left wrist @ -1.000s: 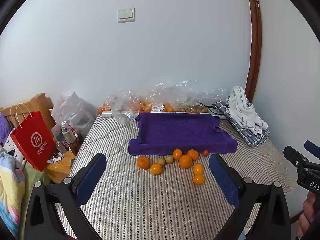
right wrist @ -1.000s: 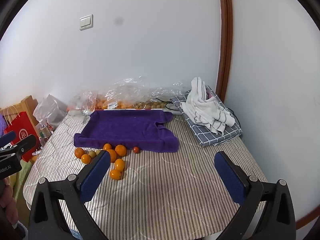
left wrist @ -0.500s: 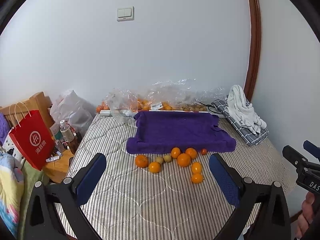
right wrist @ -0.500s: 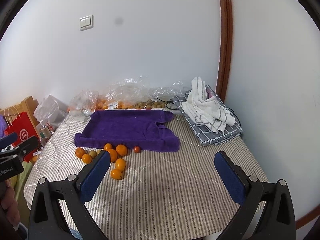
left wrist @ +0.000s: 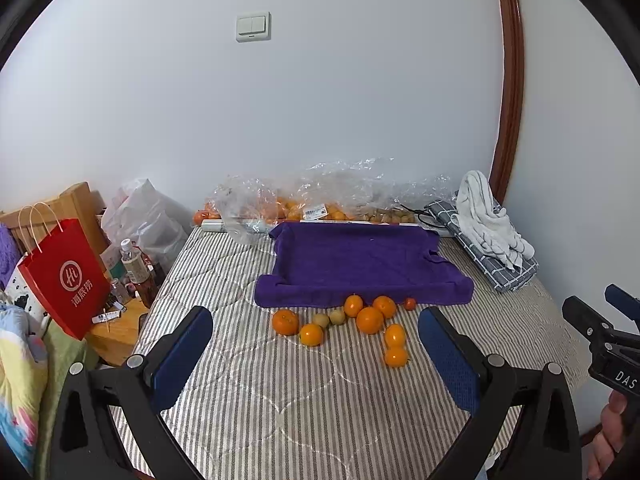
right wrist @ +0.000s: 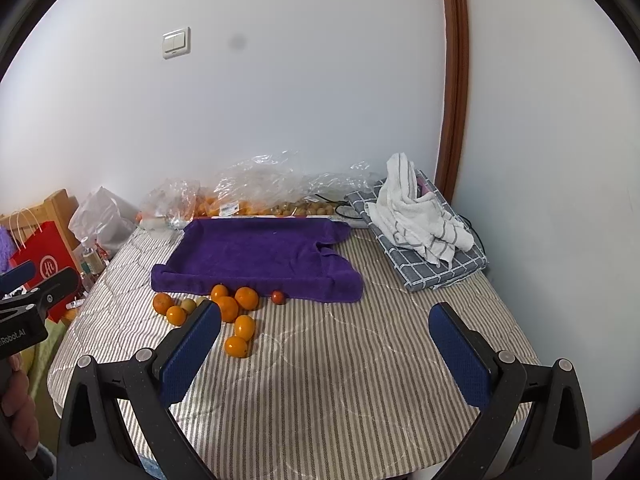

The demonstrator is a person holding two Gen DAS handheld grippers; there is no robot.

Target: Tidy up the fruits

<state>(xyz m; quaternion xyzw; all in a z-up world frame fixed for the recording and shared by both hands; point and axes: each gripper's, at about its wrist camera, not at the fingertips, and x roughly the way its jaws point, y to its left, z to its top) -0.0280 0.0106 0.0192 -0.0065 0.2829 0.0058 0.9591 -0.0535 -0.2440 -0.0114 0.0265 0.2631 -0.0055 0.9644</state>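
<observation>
Left wrist view: left gripper [left wrist: 316, 354] spread wide, nothing between its blue pads [left wrist: 182, 356], held above the striped mattress [left wrist: 320, 408]. Loose fruits [left wrist: 352, 322] sit dead ahead at 12 o'clock, clustered just in front of the purple towel [left wrist: 360, 264]: several oranges, two small greenish fruits [left wrist: 329, 319] side by side, one small red fruit [left wrist: 409, 303] at the cluster's 2 o'clock, touching or nearly touching the towel edge. Clear plastic bags [left wrist: 320, 196] with more fruit lie along the wall beyond the towel. Red paper bag [left wrist: 66, 276] at 9 o'clock off the mattress; white cloth [left wrist: 486, 220] on a grey checked cloth [left wrist: 504, 268] at 2 o'clock. Part of the right gripper [left wrist: 600, 328] shows at 3 o'clock with a hand [left wrist: 610, 436] below it. Right wrist view: right gripper [right wrist: 326, 352] also wide apart and empty. Fruits [right wrist: 228, 308] now at 10 o'clock, partly behind the left-hand pad [right wrist: 190, 354]; the greenish ones half hidden, kind hard to tell. Towel [right wrist: 260, 256] at 11 o'clock, white cloth [right wrist: 416, 212] at 1 o'clock. Left gripper [right wrist: 36, 292] visible at the 9 o'clock edge.
</observation>
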